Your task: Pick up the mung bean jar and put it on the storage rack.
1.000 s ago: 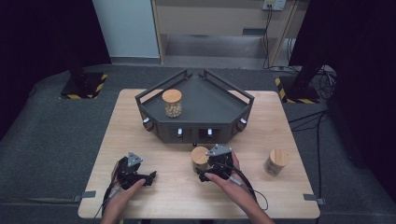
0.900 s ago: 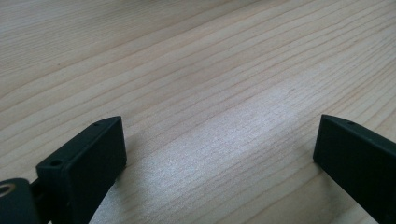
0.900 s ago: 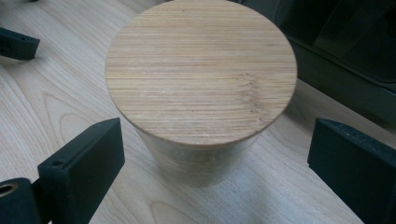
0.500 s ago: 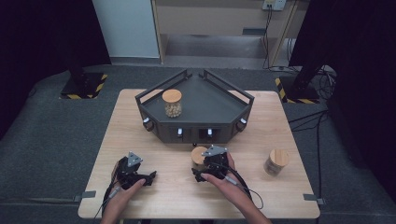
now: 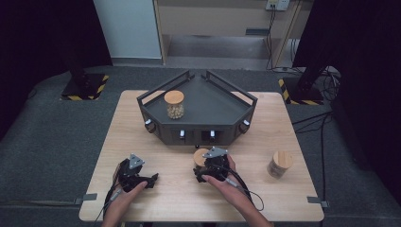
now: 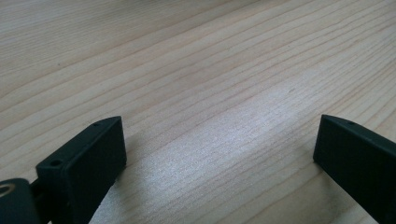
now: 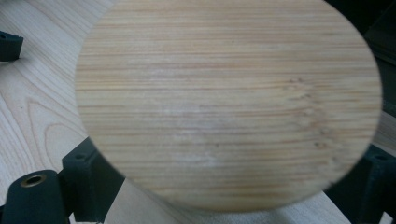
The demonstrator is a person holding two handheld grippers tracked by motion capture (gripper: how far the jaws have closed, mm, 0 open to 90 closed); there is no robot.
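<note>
1. The right gripper (image 5: pixel 204 166) sits at the table's (image 5: pixel 142 132) near edge, at about 6 o'clock from the dark tray (image 5: pixel 222 113). Its jaws have just been closing, with the jar (image 5: pixel 201 157) between them.
2. In the right gripper view the jar's bamboo lid (image 7: pixel 229 102) hides the pads — contact cannot be told.
3. The left gripper (image 5: pixel 150 179), at the jar's 8 o'clock, rests wide open, holding nothing.

The jar's bamboo lid (image 7: pixel 229 102) is blurry close-up, top cut off, hiding the jar body underneath.
</note>
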